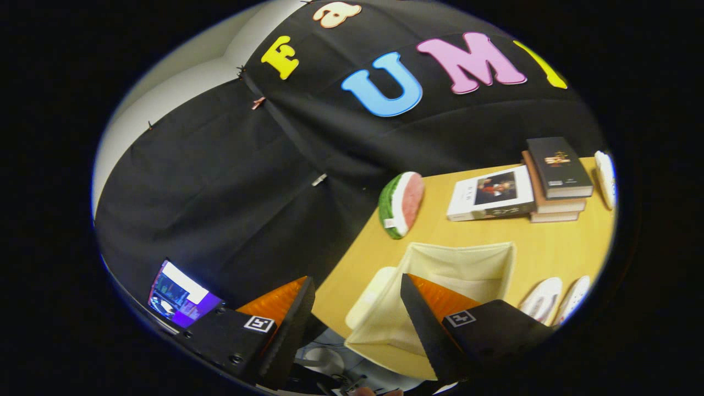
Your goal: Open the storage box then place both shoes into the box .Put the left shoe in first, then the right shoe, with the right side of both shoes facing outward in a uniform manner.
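The gripper (357,308) has its two fingers spread wide apart, and they pinch nothing. Between them and a little ahead stands the cream fabric storage box (467,264), open on the wooden table (555,247); its lid (369,296) lies just left of it. Near right of the box lie two white shoes (542,300). Farther, a watermelon slice (401,204) stands on the left, and a stack of books (553,181) rests on the far right.

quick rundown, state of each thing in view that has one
storage box: open, nothing visible inside
lid: off, lying against the box's side
shoes: on the table beside the box, not yet in
gripper: fingers open, holding nothing
books: closed, some stacked
watermelon slice: lying on the table's edge
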`<move>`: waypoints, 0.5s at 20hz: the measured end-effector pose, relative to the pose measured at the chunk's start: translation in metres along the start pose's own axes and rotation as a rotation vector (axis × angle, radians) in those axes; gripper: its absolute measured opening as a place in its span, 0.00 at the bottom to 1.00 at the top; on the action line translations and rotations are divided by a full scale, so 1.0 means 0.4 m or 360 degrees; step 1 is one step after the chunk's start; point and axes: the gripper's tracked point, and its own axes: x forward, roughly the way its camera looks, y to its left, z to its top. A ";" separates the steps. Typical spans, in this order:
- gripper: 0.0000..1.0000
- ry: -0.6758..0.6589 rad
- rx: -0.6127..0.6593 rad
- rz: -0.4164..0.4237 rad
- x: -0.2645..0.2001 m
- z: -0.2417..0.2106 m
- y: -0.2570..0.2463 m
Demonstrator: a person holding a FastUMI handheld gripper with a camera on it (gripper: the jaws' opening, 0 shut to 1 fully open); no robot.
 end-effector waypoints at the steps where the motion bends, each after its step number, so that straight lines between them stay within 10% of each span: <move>1: 0.96 -0.0017 -0.0006 -0.0079 -0.030 0.000 -0.053; 10: 0.96 0.0090 -0.0111 -0.0727 -0.248 -0.158 -0.492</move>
